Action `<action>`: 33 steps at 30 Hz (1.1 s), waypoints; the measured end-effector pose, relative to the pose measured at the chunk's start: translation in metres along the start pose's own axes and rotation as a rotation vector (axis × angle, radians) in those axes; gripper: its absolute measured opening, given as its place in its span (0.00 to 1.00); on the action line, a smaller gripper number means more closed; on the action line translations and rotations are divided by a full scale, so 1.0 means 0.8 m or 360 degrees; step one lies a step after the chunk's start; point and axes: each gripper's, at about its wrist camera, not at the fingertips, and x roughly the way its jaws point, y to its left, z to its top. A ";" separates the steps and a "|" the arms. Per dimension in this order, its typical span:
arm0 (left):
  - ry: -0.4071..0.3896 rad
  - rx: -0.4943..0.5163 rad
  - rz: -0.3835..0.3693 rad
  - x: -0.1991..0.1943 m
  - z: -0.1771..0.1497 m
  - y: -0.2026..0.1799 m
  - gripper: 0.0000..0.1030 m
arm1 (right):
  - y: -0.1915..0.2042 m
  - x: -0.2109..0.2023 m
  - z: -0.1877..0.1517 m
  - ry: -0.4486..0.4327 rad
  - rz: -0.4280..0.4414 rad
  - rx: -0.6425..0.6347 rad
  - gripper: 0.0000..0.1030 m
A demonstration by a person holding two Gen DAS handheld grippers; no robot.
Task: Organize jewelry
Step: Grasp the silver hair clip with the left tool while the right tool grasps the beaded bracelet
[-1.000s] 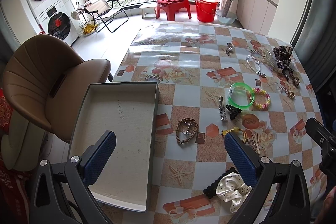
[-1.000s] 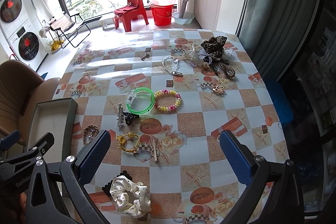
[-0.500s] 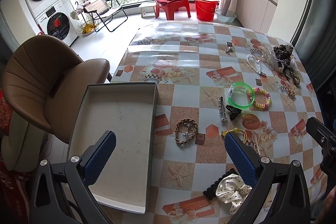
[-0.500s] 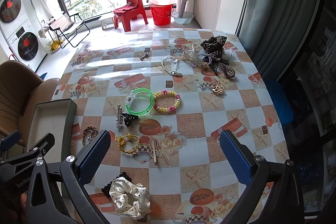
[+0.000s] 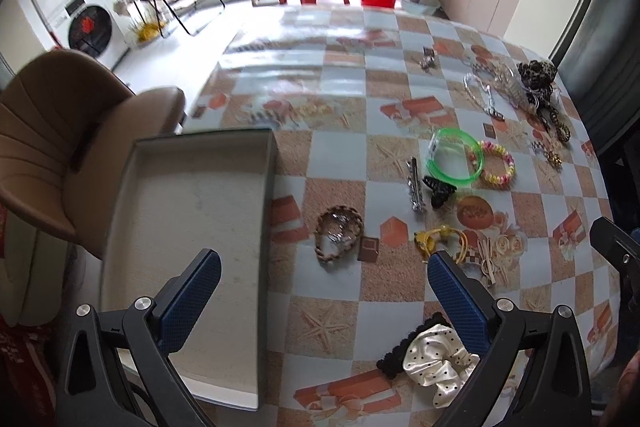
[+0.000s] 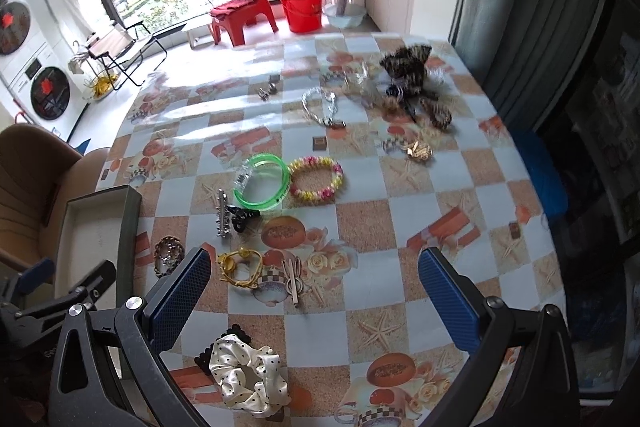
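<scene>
progress: nothing sorted yet, judging by the layout; all pieces left to move
tray [image 5: 192, 195]: far left, overhanging table edge, bare inside
braided bracelet [image 5: 339, 235]: just right of tray, nearest pick
left gripper [image 5: 324, 291]: jaws wide apart, holding nothing
centre: silver clip [image 5: 414, 187], green bangle [image 5: 454, 157], beaded bracelet [image 5: 498, 169]
right gripper [image 6: 314, 293]: jaws apart, nothing held
far right: tangled heap with leopard scrunchie [image 6: 406, 67]

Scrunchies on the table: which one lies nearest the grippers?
The cream satin scrunchie with black dots, beside the left gripper's right finger; the leopard-print scrunchie lies at the far edge.
</scene>
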 end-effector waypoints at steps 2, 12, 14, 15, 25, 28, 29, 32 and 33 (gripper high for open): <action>-0.0017 0.0016 -0.0009 0.015 0.003 -0.001 1.00 | -0.003 0.005 0.000 0.0018 0.0001 0.0010 1.00; 0.0017 0.0085 0.0200 0.080 0.043 0.000 1.00 | -0.045 0.078 0.020 0.0173 -0.0022 0.0091 1.00; 0.0017 0.0123 0.0182 0.093 0.051 -0.007 1.00 | -0.051 0.091 0.027 0.0197 -0.0026 0.0100 1.00; 0.0026 0.0155 0.0186 0.100 0.054 -0.010 1.00 | -0.053 0.098 0.030 0.0208 -0.0029 0.0098 1.00; 0.0156 0.0272 0.0054 0.167 0.069 -0.041 1.00 | -0.057 0.165 0.052 0.0314 -0.0070 0.0014 1.00; 0.0190 0.0259 0.0071 0.178 0.073 -0.043 1.00 | -0.055 0.184 0.054 0.0347 -0.0082 -0.0016 1.00; 0.0191 0.0260 0.0078 0.181 0.075 -0.043 1.00 | -0.054 0.189 0.055 0.0352 -0.0086 -0.0024 1.00; 0.0196 0.0261 0.0091 0.189 0.081 -0.044 1.00 | -0.053 0.205 0.059 0.0366 -0.0097 -0.0038 1.00; 0.0194 0.0260 0.0088 0.192 0.084 -0.044 1.00 | -0.052 0.211 0.061 0.0366 -0.0102 -0.0043 1.00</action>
